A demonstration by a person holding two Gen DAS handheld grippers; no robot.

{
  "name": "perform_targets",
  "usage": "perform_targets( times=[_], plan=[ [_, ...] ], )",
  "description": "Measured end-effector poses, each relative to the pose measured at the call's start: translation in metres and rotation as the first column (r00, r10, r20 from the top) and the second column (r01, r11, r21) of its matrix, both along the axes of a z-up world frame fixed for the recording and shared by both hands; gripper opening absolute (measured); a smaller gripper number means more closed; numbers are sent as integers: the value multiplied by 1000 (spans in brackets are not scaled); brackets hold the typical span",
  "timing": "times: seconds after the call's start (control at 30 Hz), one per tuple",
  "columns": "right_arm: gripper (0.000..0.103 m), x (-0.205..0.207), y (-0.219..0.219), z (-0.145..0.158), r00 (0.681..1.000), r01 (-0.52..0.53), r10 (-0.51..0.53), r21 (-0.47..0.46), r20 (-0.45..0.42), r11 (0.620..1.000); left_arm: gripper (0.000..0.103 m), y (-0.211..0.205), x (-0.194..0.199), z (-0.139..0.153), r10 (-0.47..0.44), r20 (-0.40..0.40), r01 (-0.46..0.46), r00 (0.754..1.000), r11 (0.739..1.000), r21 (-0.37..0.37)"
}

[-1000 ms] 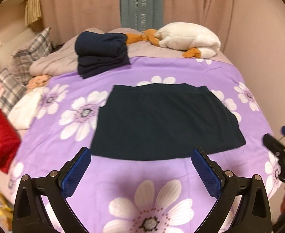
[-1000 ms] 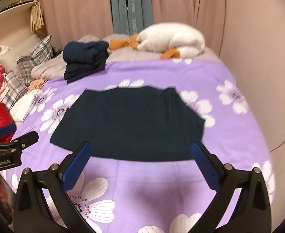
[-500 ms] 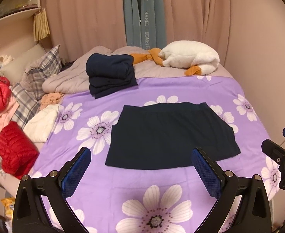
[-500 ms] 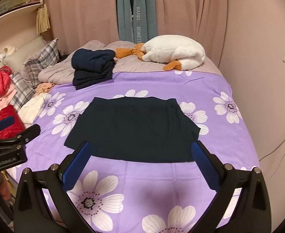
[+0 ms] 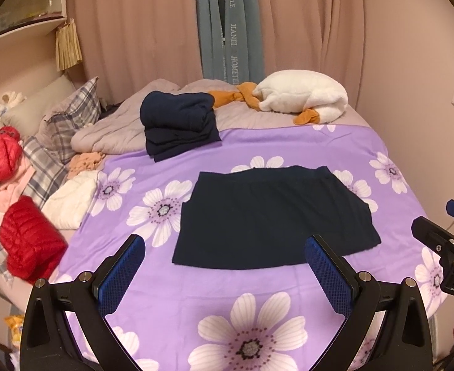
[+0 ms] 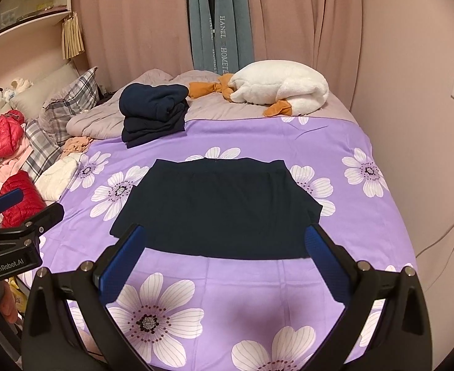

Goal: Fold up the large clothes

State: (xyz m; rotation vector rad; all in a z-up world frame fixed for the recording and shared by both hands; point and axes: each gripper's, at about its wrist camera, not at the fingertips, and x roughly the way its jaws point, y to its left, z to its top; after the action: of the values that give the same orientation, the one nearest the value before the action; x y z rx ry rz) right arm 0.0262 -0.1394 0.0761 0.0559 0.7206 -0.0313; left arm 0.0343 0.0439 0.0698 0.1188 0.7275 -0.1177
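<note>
A dark navy garment [image 5: 273, 216] lies flat, folded into a rough rectangle, in the middle of the purple flowered bedspread [image 5: 220, 293]; it also shows in the right wrist view [image 6: 217, 207]. My left gripper [image 5: 225, 256] is open and empty, held back above the bed's near edge. My right gripper [image 6: 225, 247] is open and empty, also short of the garment's near edge. Each gripper shows at the side of the other's view: the right one [image 5: 443, 241], the left one [image 6: 19, 216].
A stack of folded navy clothes [image 5: 177, 123] sits at the far left of the bedspread. A white plush goose [image 5: 301, 95] lies at the head. Red jackets [image 5: 26, 244], a white garment [image 5: 72, 198] and plaid pillows [image 5: 72, 117] lie left. A wall runs along the right.
Both grippers have pulled back and risen away from the garment, so more of the bed and room shows. The garment has not moved.
</note>
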Motion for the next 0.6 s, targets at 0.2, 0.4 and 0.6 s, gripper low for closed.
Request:
perform_targets(
  times=[0.2, 0.4, 0.6],
  plan=[
    [103, -1, 1, 0, 1000, -6, 6, -3, 1, 1000, 102, -2, -1, 3, 1, -2, -1, 1000, 1000, -1],
    [103, -3, 2, -1, 1000, -11, 11, -3, 9, 1000, 102, -2, 0, 2, 3, -1, -3, 1000, 1000, -1],
    [103, -4, 2, -1, 1000, -5, 5, -10, 12, 1000, 102, -4, 2, 2, -2, -9, 2, 1000, 1000, -2]
  ],
)
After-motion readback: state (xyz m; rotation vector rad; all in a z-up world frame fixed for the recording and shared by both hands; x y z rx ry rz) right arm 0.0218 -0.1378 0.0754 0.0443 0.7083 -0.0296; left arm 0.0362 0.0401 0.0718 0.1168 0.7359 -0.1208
